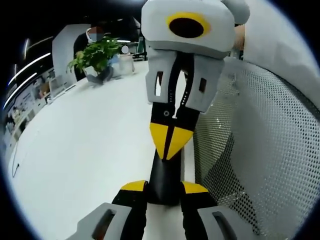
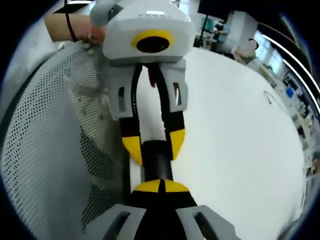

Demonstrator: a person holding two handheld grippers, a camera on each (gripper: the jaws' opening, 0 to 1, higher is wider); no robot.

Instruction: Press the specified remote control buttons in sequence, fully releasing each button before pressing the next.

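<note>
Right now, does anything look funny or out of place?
Nothing looks spilled or broken. One odd thing: the remote is at the table edge beside a mesh chair, clamped by the left gripper, while the right gripper, shut, touches it.

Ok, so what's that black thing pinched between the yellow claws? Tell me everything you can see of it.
It is the remote control, a slim, dark bar that looks like smooth plastic. Its buttons cannot be made out. The left hand-held gripper clamps its sides, with one yellow-tipped jaw on each side. The right hand-held gripper, jaws shut, seems to press its tip on the far end. The remote sits over the white table, beside a mesh chair back.
</note>
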